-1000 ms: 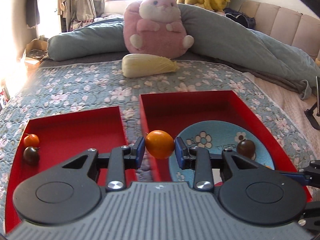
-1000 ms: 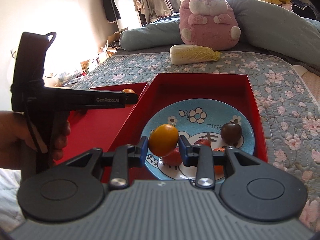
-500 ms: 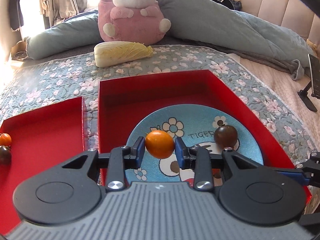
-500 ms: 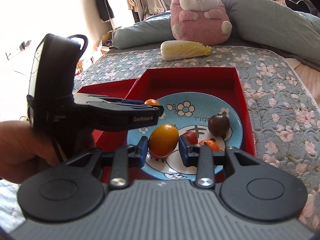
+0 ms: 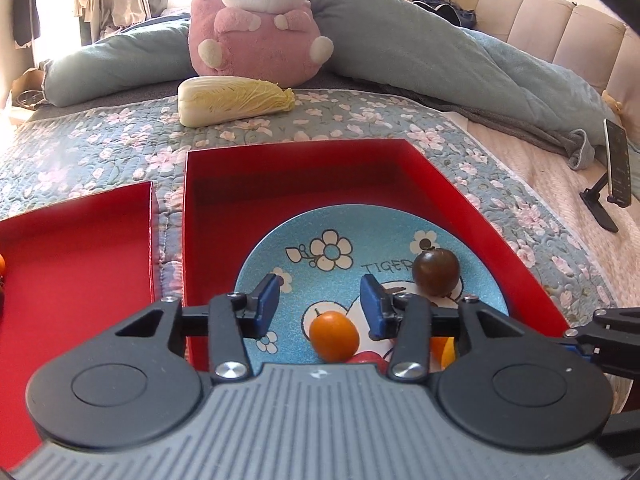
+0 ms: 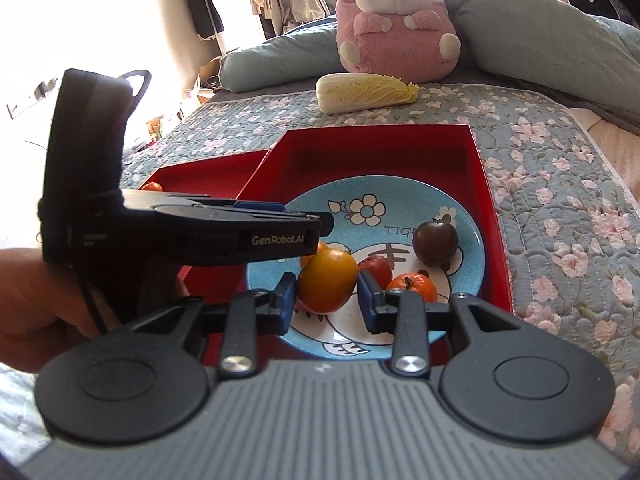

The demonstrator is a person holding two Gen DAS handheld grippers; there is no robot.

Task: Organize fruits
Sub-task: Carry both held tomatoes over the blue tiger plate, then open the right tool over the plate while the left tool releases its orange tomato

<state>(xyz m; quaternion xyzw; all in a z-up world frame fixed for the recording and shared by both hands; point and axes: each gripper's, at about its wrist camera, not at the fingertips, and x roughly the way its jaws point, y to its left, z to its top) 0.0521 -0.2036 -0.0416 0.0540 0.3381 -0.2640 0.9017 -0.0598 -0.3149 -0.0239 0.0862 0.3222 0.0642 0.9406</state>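
My left gripper [image 5: 320, 300] hangs over the blue flower plate [image 5: 360, 232] in the right red box [image 5: 300, 172]; its jaws are opening and nothing is between them. A small orange tomato [image 5: 334, 336] lies on the plate just below the pads. A dark tomato [image 5: 436, 272] sits to the right. My right gripper [image 6: 326, 300] is shut on a larger yellow-orange tomato [image 6: 326, 286] above the plate's near side. A red tomato [image 6: 376, 270] and an orange one [image 6: 412, 286] lie behind it.
The left red box [image 5: 80, 248] holds small tomatoes at its far left edge. A napa cabbage [image 5: 236, 100] and a pink plush [image 5: 256, 28] lie beyond the boxes on the floral quilt. A phone on a stand [image 5: 616, 172] is at right. A hand [image 6: 24, 300] holds the left gripper.
The left gripper swung right from the box gap to over the plate, then opened; the small orange tomato dropped onto the plate. The right gripper stayed shut on its tomato.
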